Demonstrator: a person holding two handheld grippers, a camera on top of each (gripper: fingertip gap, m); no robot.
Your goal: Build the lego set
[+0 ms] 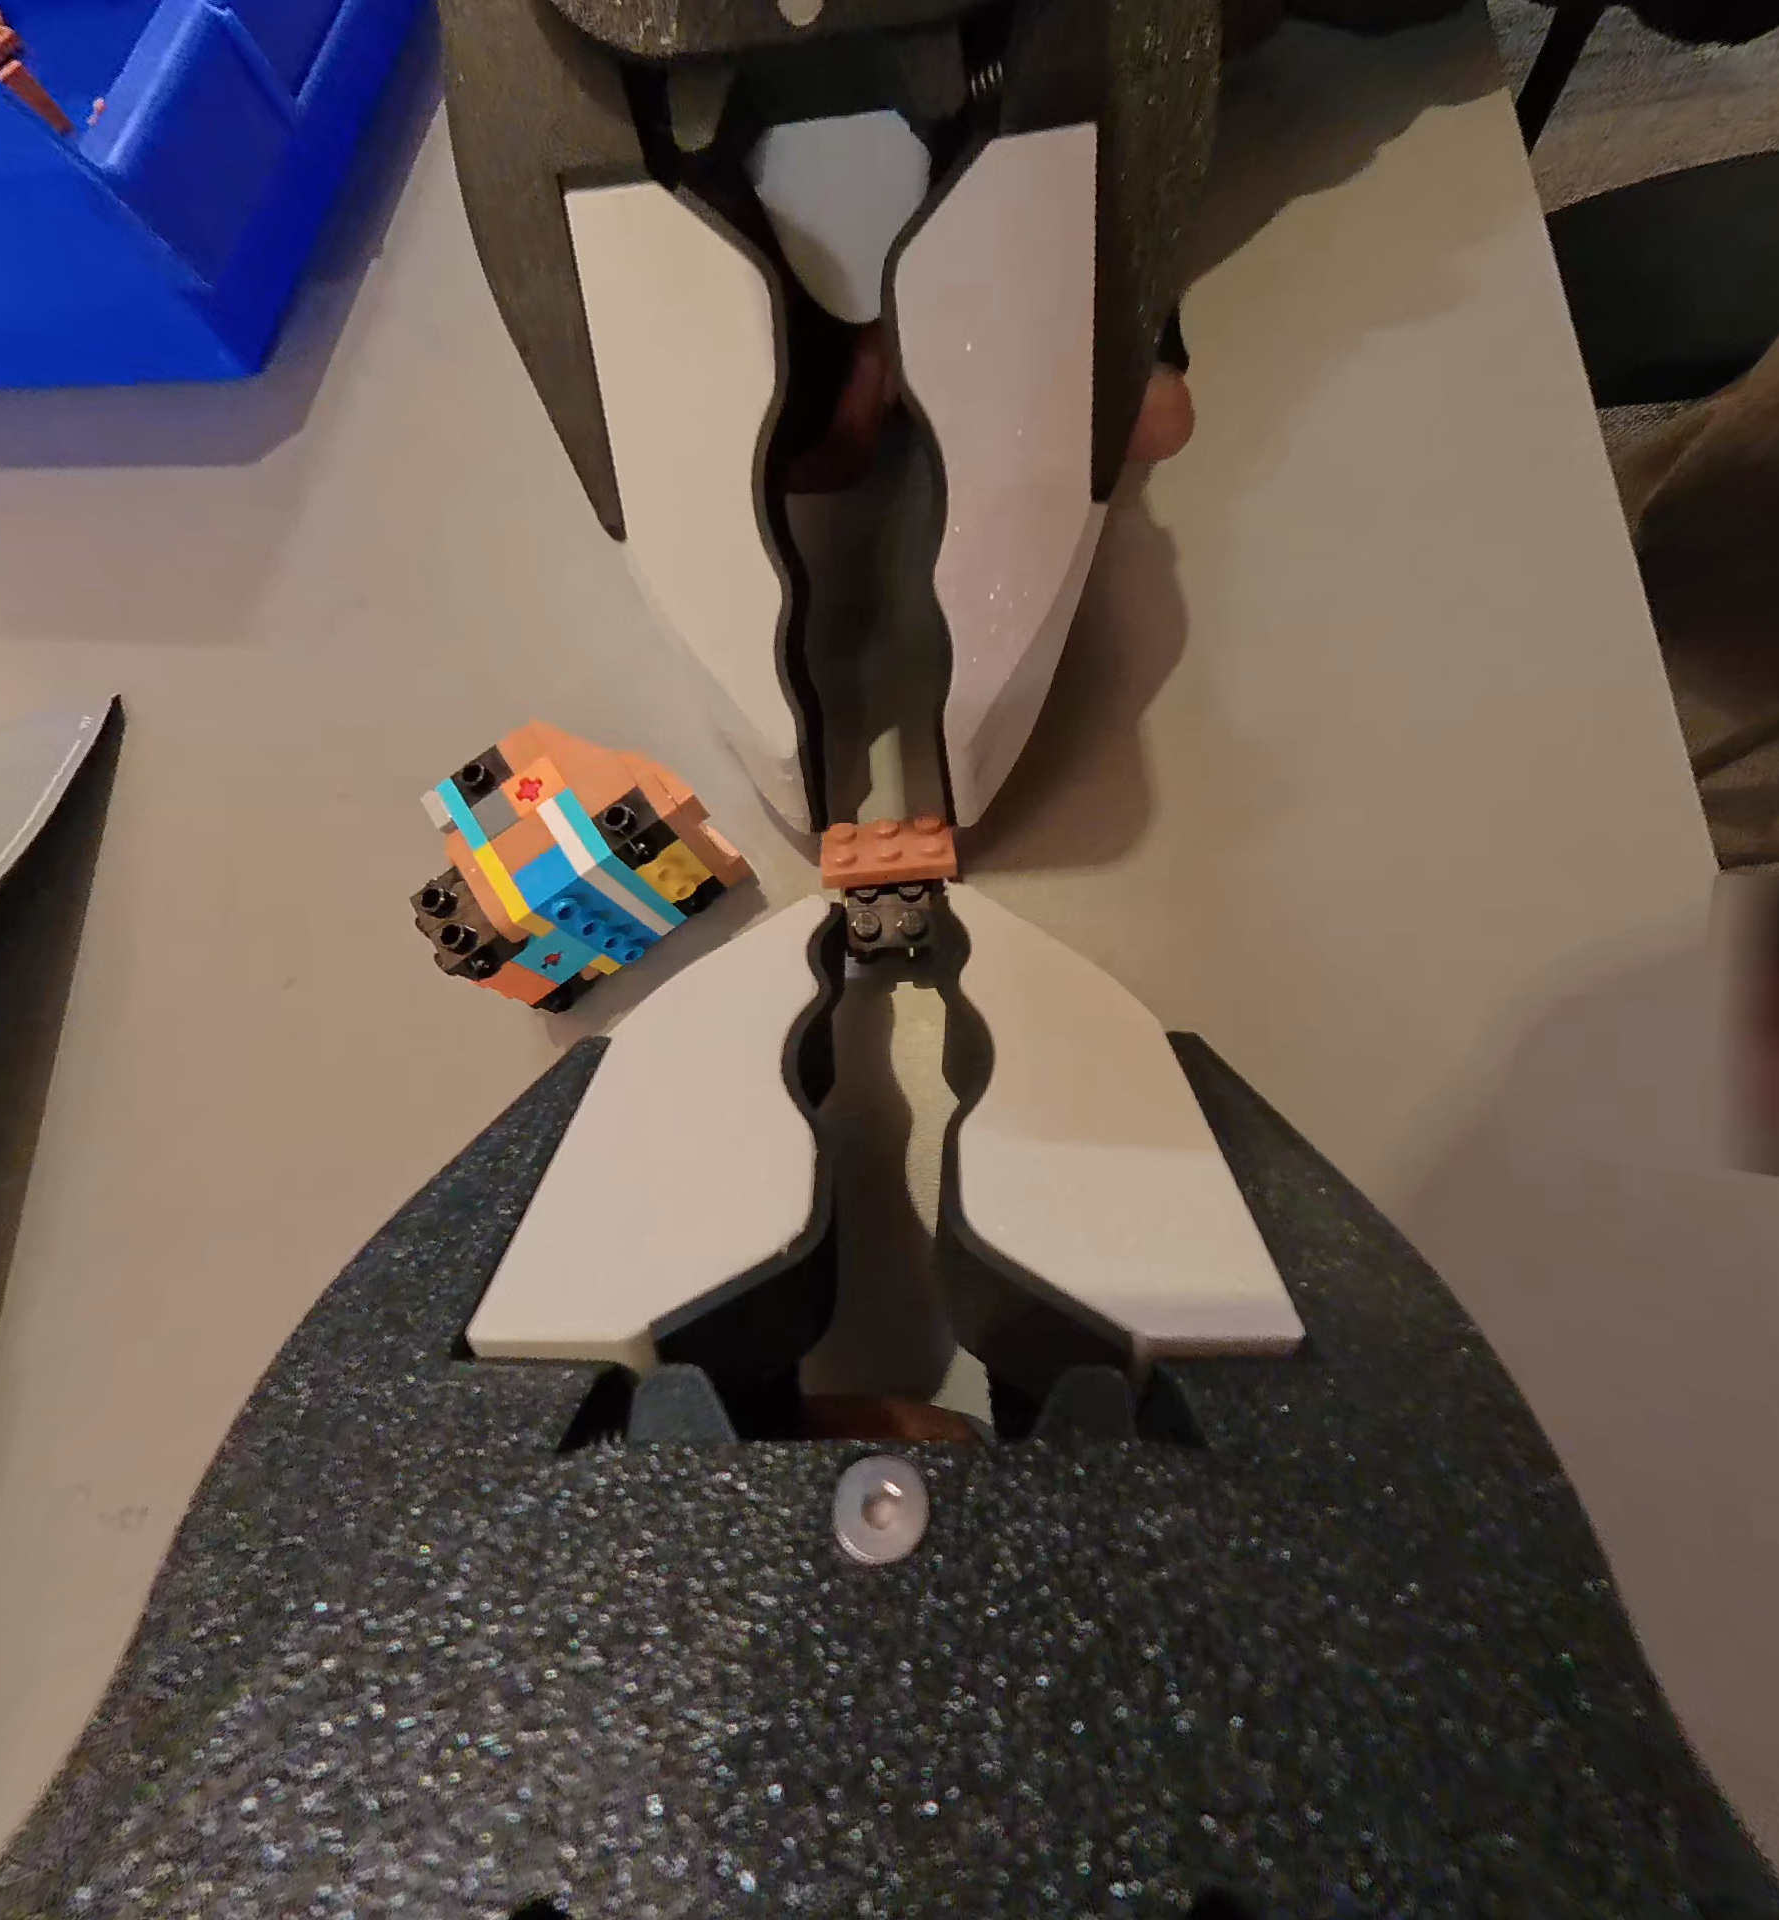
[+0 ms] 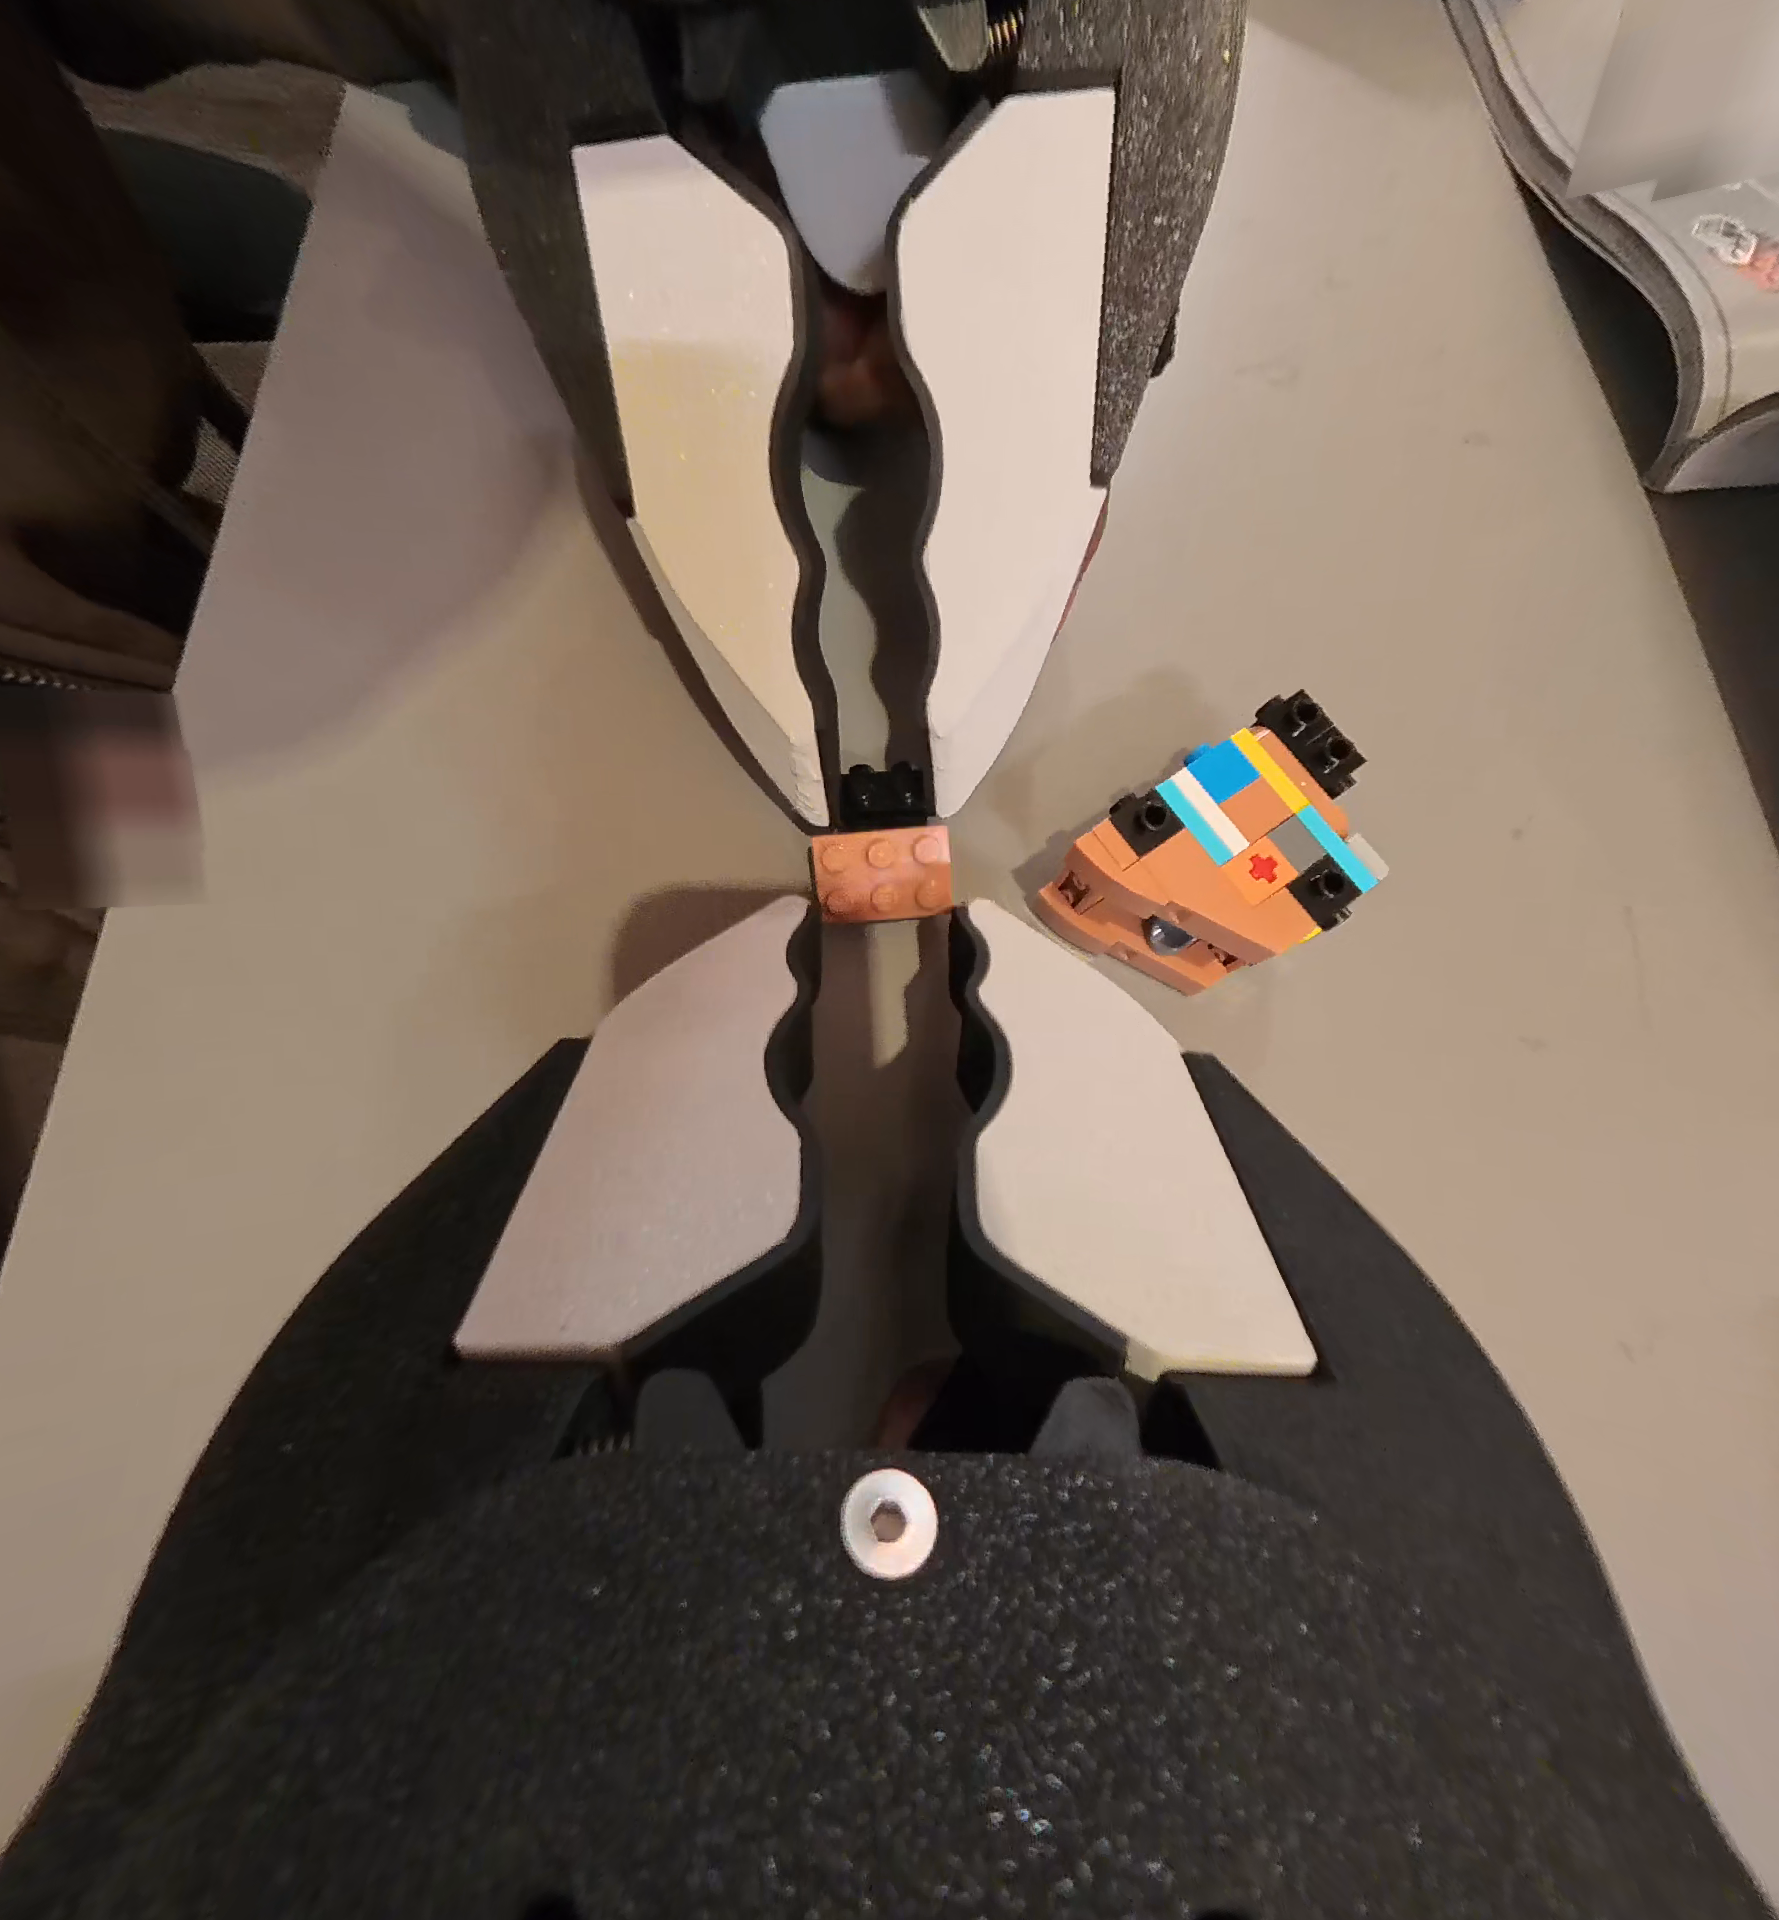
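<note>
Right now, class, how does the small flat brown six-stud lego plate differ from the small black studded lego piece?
The brown six-stud lego plate, gripped by the right gripper, is wider with six studs. The black studded lego piece, gripped by the left gripper, is narrower, showing fewer studs. Both are held above the table, meeting edge to edge.

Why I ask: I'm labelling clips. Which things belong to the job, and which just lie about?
In the job: brown plate in the right gripper; black piece in the left gripper; partly built model on the table.
Lying about: blue bin; booklet.
</note>
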